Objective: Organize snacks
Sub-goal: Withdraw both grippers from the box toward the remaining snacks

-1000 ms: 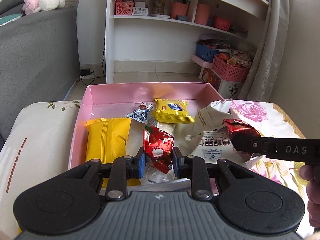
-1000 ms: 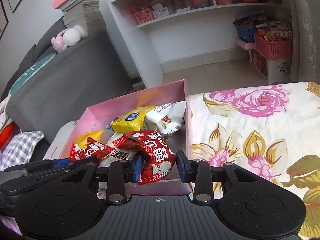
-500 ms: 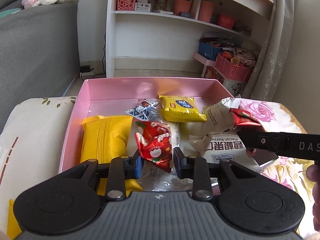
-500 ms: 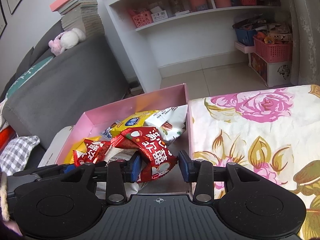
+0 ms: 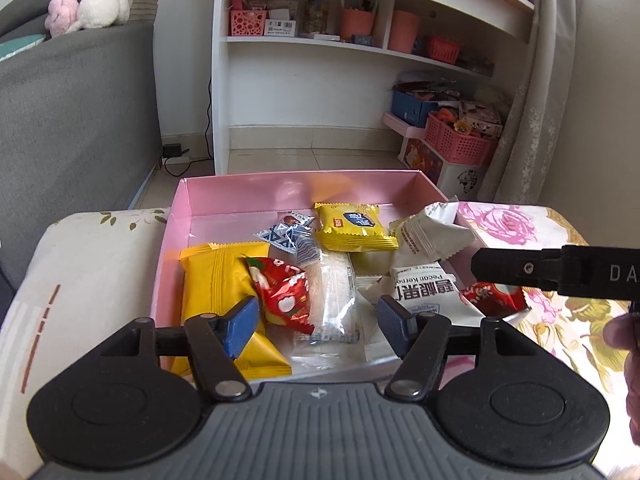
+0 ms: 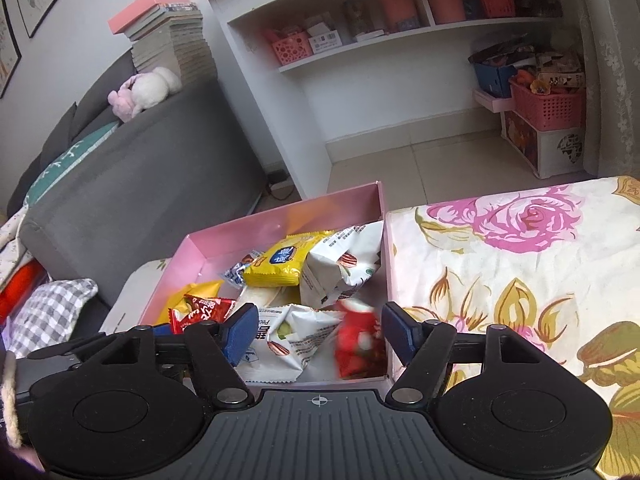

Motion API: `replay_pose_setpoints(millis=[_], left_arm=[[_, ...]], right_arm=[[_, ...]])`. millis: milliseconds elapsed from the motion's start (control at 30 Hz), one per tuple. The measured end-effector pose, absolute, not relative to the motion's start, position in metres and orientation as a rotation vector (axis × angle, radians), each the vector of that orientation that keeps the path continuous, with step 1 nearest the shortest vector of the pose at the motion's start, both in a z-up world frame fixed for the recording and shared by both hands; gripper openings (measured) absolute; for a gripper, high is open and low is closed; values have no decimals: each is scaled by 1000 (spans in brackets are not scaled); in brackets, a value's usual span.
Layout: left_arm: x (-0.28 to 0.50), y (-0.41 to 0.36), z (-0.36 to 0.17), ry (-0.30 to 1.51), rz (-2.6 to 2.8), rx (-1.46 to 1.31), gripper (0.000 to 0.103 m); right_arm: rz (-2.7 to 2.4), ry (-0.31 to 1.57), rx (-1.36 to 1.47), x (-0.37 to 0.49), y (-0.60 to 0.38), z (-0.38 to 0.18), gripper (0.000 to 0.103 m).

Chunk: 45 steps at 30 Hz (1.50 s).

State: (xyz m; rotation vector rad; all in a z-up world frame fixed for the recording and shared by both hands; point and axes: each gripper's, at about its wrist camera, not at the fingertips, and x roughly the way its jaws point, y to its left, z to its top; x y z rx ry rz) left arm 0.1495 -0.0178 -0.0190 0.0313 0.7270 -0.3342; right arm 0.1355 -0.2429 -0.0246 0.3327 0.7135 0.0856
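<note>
A pink box (image 5: 248, 192) on the flowered table holds several snack packets. My left gripper (image 5: 318, 322) is open above the box's near edge; a red packet (image 5: 282, 294) lies free below it, against a yellow packet (image 5: 212, 276). My right gripper (image 6: 318, 334) is open over the box's (image 6: 280, 216) near right corner; a second red packet (image 6: 358, 344), blurred, lies under it against the box's right wall. That packet also shows in the left wrist view (image 5: 492, 298) under the right gripper's black finger (image 5: 516, 270). White packets (image 6: 304, 344) fill the box's right side.
A flowered cloth (image 6: 512, 272) covers the table right of the box. A grey sofa (image 5: 72, 120) stands to the left. A white shelf unit (image 5: 320, 80) and pink baskets (image 5: 460, 142) stand on the floor beyond the table.
Both grippers have opened. Each red packet has dropped out of its jaws into the pink box.
</note>
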Motion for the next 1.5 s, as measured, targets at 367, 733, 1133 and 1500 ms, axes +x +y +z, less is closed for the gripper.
replay_pose_setpoints(millis=[367, 733, 1133, 1500], left_arm=[[126, -8, -1, 741, -318, 48, 81], [92, 20, 14, 711, -288, 35, 103], [64, 56, -13, 709, -286, 118, 103], [46, 64, -27, 632, -445, 151, 102]], right_arm=[[100, 699, 302, 102, -242, -2, 83], [109, 671, 264, 60, -242, 12, 93], [100, 695, 131, 23, -225, -10, 98], [-10, 702, 54, 0, -224, -41, 98]])
